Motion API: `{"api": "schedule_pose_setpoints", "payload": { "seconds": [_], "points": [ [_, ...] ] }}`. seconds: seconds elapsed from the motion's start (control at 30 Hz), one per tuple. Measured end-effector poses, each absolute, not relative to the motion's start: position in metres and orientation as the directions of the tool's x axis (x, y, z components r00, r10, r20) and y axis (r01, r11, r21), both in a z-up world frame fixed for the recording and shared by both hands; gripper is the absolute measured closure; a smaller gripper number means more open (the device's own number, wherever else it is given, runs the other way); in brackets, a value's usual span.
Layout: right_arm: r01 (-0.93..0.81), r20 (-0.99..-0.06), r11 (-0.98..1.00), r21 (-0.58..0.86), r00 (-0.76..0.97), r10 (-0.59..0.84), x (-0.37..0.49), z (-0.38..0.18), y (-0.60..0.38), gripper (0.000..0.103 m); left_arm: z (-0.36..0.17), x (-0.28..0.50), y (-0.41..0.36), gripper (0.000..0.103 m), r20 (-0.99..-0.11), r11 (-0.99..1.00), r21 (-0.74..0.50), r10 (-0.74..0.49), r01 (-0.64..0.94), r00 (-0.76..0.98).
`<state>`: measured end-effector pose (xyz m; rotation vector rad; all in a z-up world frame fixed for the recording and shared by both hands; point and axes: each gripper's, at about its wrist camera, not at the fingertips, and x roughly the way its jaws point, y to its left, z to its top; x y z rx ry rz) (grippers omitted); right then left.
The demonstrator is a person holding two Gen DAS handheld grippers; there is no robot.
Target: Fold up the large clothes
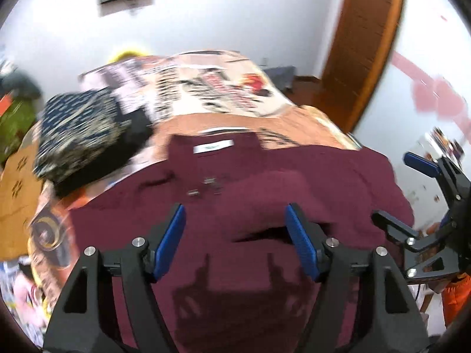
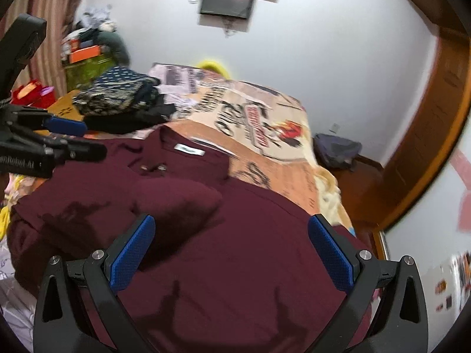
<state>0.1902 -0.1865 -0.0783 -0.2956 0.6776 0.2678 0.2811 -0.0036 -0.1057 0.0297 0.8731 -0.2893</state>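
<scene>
A maroon shirt (image 1: 265,264) with a white neck label lies spread on the bed (image 1: 223,88), one sleeve folded inward. Left claw (image 1: 235,220) and right claw (image 2: 231,235) gape, empty, above it.

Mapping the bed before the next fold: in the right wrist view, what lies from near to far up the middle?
right gripper → maroon shirt → its white collar label → printed bedsheet → yellow object → white wall

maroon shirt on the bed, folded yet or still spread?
Partly folded: the maroon shirt lies collar-up on the bed, one sleeve folded across its middle; body not yet folded.
</scene>
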Motion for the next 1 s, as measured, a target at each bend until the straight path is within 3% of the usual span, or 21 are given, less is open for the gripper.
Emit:
{"api": "schedule_pose_setpoints", "payload": {
  "seconds": [0.3,0.57,0.7,0.77,0.8,0.83,0.93,1.0],
  "points": [
    [-0.543,-0.739,0.807,-0.234,0.638,0.215,0.221,-0.1,-0.102,0.0,-0.159,0.274,0.105,0.034,-0.826,0.999,0.014,-0.009,0.037,0.563],
    [-0.657,-0.86,0.641,-0.397,0.509,-0.011,0.259,-0.156,-0.072,0.006,-0.212,0.258,0.144,0.034,-0.879,1.0,0.025,0.03,-0.016,0.476],
    [-0.662,-0.875,0.626,-0.413,0.479,-0.07,0.265,-0.164,-0.08,0.024,-0.235,0.258,0.147,0.034,-0.903,1.0,0.011,0.019,-0.02,0.43],
    [-0.641,-0.867,0.645,-0.416,0.493,-0.069,0.266,-0.161,-0.089,0.044,-0.246,0.26,0.146,0.034,-0.915,1.0,0.012,0.019,-0.019,0.404],
    [-0.617,-0.854,0.659,-0.43,0.515,-0.075,0.268,-0.158,-0.089,0.064,-0.251,0.26,0.144,0.034,-0.919,1.0,0.016,0.021,-0.017,0.394],
    [-0.576,-0.837,0.696,-0.429,0.543,-0.067,0.268,-0.151,-0.099,0.076,-0.256,0.261,0.142,0.034,-0.922,1.0,0.026,0.03,-0.014,0.387],
    [-0.49,-0.84,0.816,-0.307,0.543,0.01,0.274,-0.131,-0.13,0.089,-0.262,0.26,0.137,0.034,-0.92,0.998,0.054,0.055,-0.014,0.389],
    [-0.441,-0.841,0.87,-0.222,0.538,0.058,0.274,-0.119,-0.152,0.089,-0.262,0.261,0.136,0.034,-0.92,0.998,0.056,0.059,-0.019,0.388]
  ]
}}
